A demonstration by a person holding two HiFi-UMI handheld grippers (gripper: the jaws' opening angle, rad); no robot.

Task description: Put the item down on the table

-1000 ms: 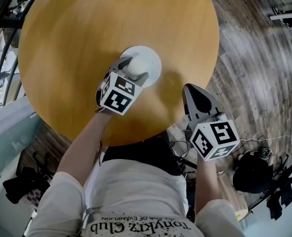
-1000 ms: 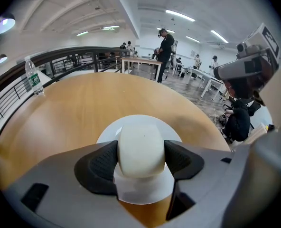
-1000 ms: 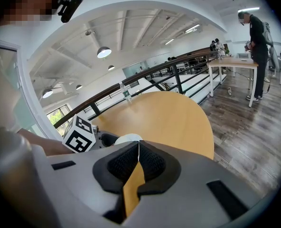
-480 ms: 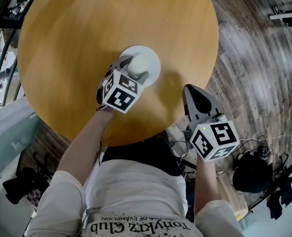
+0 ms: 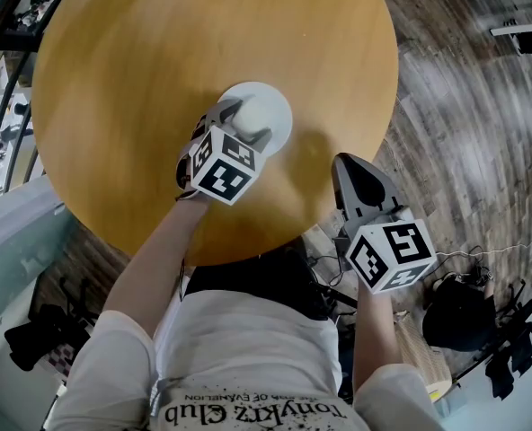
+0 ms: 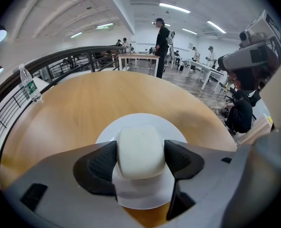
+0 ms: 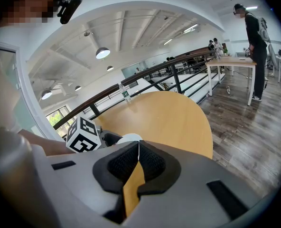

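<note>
Clearly the left gripper is clamped on a pale rounded block, held directly over the white plate on the round table; contact with the plate is unclear. The right gripper, jaws together and empty, hangs farther from the plate, beyond the table's edge.

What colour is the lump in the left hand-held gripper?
Creamy white. The lump shows best in the left gripper view.
</note>
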